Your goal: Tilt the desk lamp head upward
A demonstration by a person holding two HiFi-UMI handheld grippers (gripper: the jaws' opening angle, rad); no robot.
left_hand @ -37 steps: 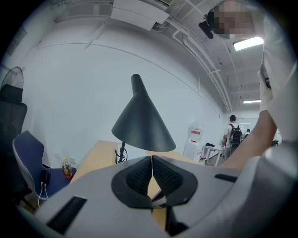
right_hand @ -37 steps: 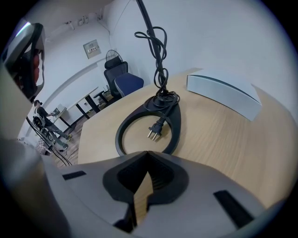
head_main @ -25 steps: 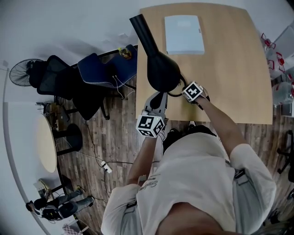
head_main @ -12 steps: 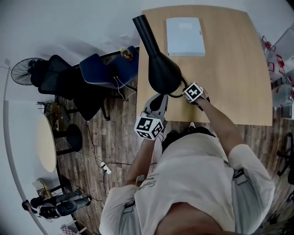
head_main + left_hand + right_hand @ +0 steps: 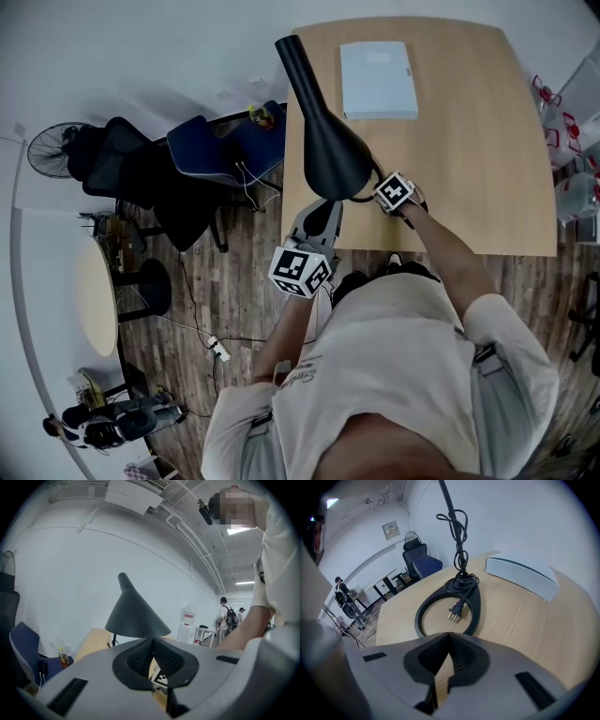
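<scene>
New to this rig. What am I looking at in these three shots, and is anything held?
No robot: a person holds a two-jaw gripper in each hand; the marker cubes are part of them. The head view looks down from the person's head; the other two look along each gripper's jaws. On the wooden table stands a black desk lamp: cone-shaped lamp head, ring base with its plug lying inside. A white box lies beyond. Left gripper and right gripper are both shut on nothing.
</scene>
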